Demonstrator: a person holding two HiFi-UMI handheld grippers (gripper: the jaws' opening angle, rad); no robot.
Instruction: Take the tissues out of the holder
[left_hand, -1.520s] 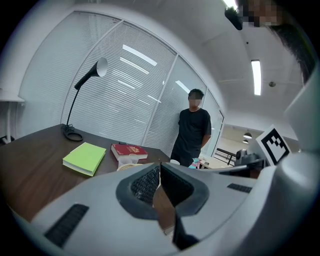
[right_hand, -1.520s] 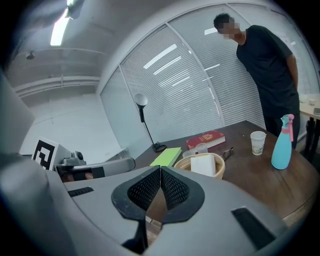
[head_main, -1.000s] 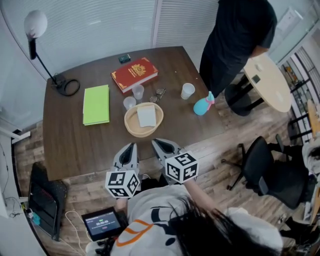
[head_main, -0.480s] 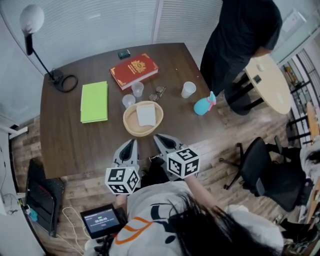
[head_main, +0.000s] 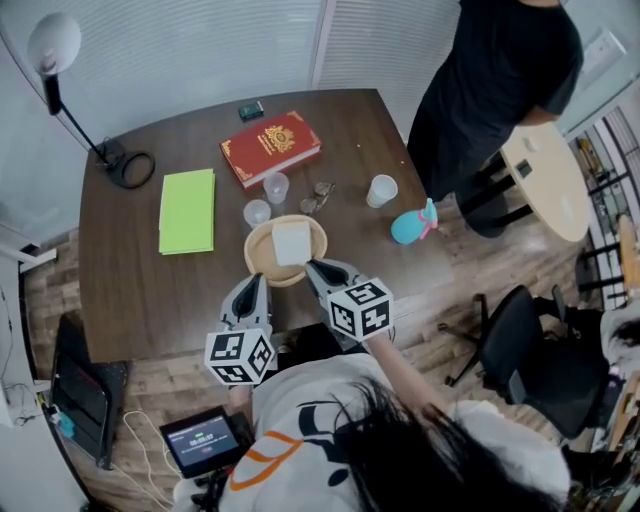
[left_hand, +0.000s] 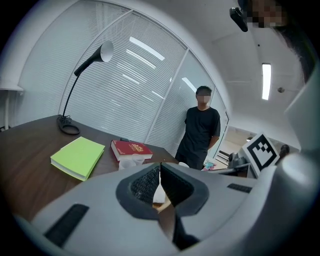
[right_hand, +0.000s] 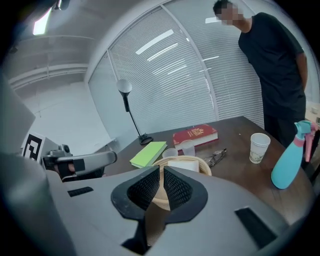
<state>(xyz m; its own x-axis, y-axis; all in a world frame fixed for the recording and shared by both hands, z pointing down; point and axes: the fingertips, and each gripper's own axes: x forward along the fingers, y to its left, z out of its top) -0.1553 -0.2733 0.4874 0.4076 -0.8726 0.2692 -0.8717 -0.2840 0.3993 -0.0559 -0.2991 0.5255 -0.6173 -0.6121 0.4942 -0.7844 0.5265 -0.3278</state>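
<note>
A round woven holder (head_main: 262, 264) stands on the dark table near its front edge, and a stack of white tissues (head_main: 291, 242) lies in it. My left gripper (head_main: 257, 281) is shut and empty, its tips just short of the holder's near rim. To its right my right gripper (head_main: 311, 264) is shut and empty too, tips at the rim's near right side. In the right gripper view the holder (right_hand: 202, 165) and tissues (right_hand: 183, 164) sit just beyond the shut gripper (right_hand: 161, 169). The left gripper (left_hand: 160, 167) shows closed tips in its own view.
Behind the holder stand two clear cups (head_main: 275, 187) and lie glasses (head_main: 318, 196), a red book (head_main: 271, 147) and a green book (head_main: 187, 209). A paper cup (head_main: 380, 190) and blue spray bottle (head_main: 412, 226) sit right. A person (head_main: 490, 90) stands at the far right corner.
Both grippers have moved forward over the table's front edge, up to the holder's near rim. Both stay shut.
</note>
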